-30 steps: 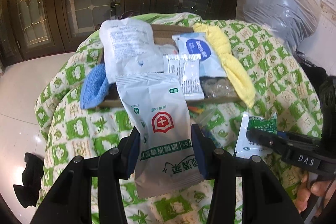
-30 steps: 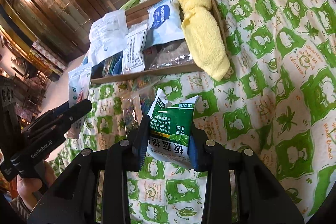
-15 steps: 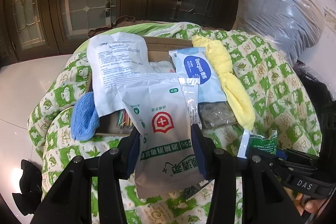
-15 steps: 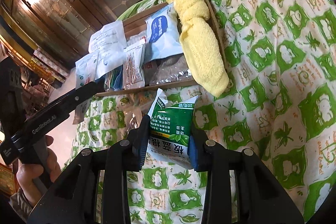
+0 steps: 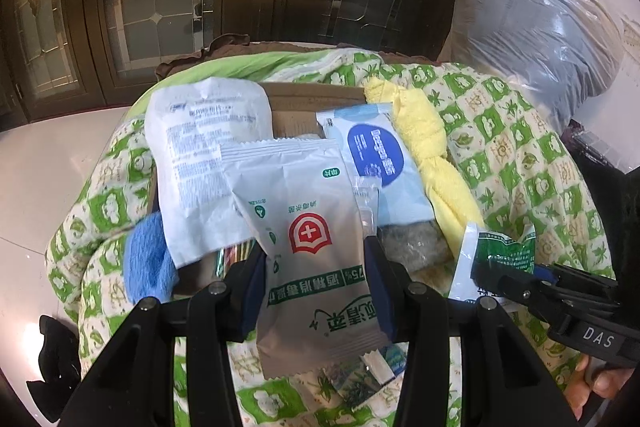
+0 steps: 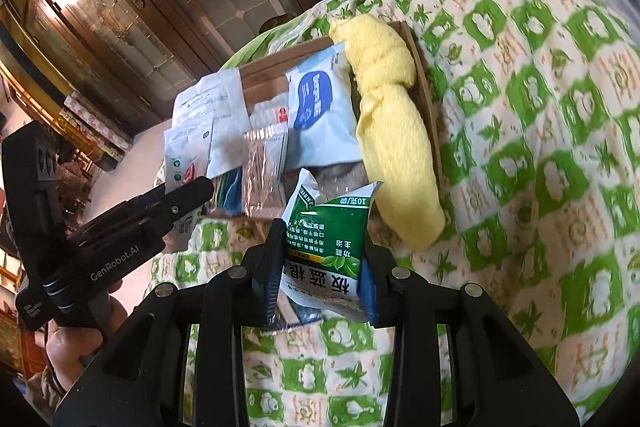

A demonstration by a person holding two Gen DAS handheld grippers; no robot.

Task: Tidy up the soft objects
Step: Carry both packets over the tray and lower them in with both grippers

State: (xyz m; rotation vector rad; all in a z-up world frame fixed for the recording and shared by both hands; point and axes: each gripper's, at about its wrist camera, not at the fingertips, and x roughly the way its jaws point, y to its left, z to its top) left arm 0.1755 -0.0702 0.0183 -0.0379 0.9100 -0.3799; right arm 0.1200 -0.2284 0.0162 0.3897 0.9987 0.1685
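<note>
A white wipes sachet with a red cross emblem (image 5: 316,251) stands upright, pinched between the left gripper (image 5: 316,279) pads. A green herbal sachet (image 6: 328,251) sits clamped between the right gripper (image 6: 322,267) pads. Ahead of both, a cardboard tray (image 6: 420,67) holds white packets, a knotted yellow towel (image 6: 392,131) and a blue cloth (image 5: 146,263).

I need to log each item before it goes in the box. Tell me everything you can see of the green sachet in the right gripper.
The green sachet is a small, flat, glossy packet, dark green with a leaf picture, white printed characters and a white band at its lower end. Its top edge is crinkled and bent. It stands roughly upright, pinched at its sides by the right gripper, lifted above the green-patterned quilt, just in front of the cardboard box. In the left wrist view it shows edge-on.
</note>
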